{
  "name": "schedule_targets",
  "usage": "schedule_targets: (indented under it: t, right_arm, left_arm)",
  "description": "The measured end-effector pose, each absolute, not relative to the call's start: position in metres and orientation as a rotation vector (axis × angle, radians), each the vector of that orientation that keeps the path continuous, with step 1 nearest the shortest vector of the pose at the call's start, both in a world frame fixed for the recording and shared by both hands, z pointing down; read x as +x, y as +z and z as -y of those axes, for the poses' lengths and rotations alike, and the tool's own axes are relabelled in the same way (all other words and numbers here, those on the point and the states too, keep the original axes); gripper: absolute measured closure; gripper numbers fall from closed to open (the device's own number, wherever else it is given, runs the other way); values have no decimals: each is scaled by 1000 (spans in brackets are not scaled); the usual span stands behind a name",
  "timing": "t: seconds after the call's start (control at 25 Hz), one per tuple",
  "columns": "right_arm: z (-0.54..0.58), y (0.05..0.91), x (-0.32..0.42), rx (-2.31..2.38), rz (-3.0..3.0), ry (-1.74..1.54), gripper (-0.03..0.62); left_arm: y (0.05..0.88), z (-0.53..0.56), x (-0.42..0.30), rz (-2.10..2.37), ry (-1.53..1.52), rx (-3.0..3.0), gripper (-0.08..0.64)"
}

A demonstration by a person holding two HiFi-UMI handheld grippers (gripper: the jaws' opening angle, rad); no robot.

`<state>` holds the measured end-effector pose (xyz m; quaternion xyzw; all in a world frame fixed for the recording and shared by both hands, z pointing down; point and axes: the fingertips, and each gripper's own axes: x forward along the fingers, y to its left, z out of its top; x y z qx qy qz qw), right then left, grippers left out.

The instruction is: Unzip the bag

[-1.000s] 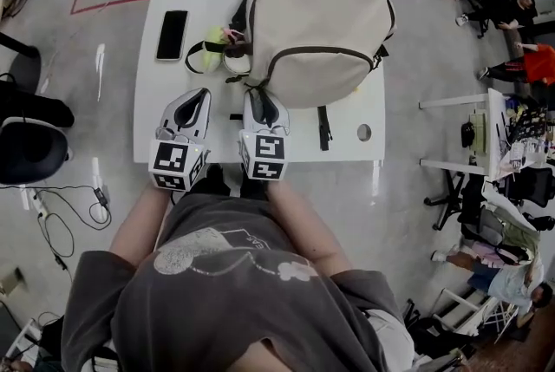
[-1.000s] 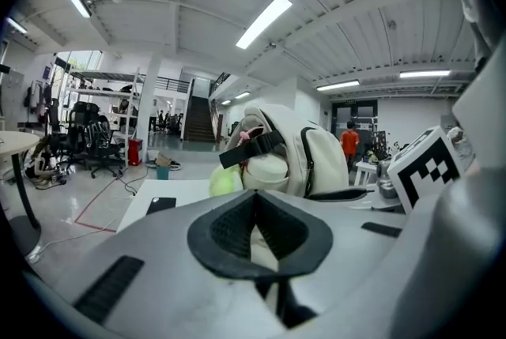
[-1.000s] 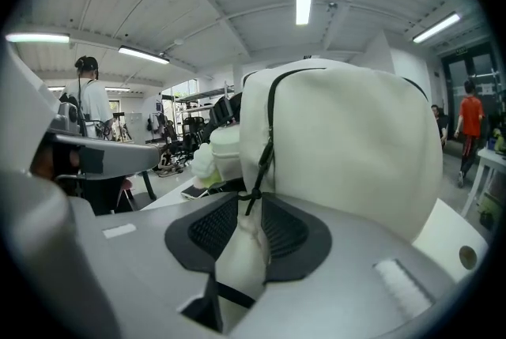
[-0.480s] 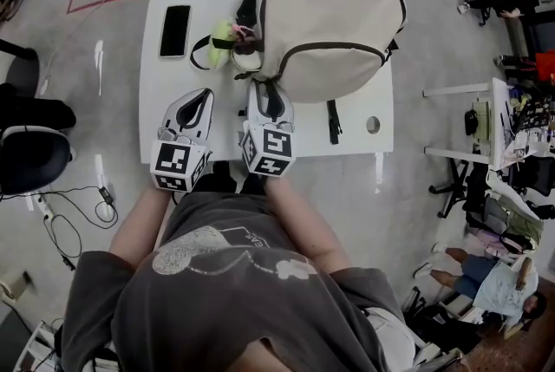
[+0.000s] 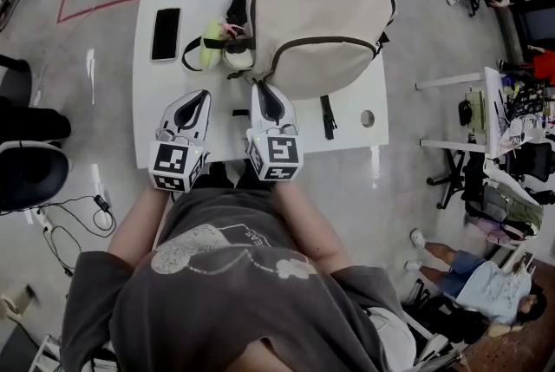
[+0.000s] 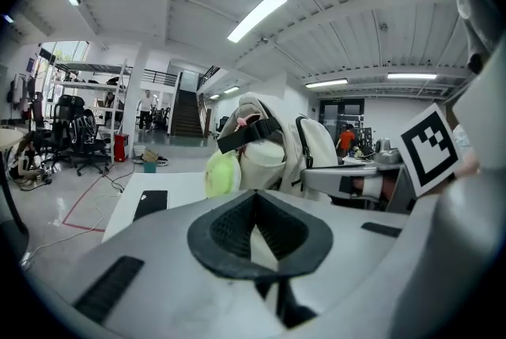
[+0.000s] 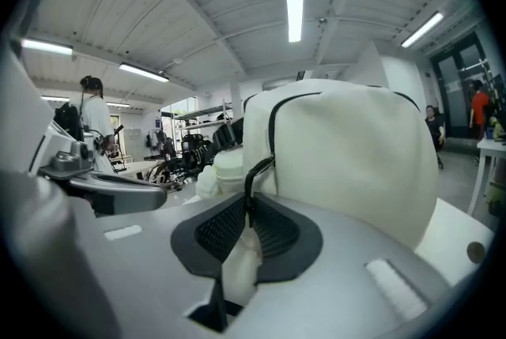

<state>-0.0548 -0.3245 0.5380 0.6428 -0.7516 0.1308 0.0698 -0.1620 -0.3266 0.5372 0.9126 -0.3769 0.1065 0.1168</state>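
- Head view: cream backpack (image 5: pixel 321 15) lies flat on the far right part of the white bench (image 5: pixel 165 114). Its dark zipper (image 5: pixel 329 42) arcs across the panel and looks closed along the whole visible run.
- Right gripper view: black zipper pull (image 7: pixel 254 171) runs straight into the right tool (image 7: pixel 250 211). Jaws have just been closing and now pinch the pull at their tips.
- Meaning: grip looks made, unzipping not yet started. Next move is to draw the pull along the arc. Nothing pins the bag, so it may slide instead of the slider running.
- Left tool (image 5: pixel 202 94) is clenched on nothing, over bare bench just beside the right tool, clear of the bag. It's free to pin the bag.
- At the bag's left edge: yellow-green round object (image 5: pixel 212 47); black phone (image 5: pixel 165 34) further left.
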Motion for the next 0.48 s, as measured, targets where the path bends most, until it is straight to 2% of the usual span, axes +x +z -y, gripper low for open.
schedule_targets:
  t: [0.48]
  right_arm:
    - [318,484,-64,1799,2365,124,566]
  left_arm:
    - [533,317,-130,970,271,2732,554]
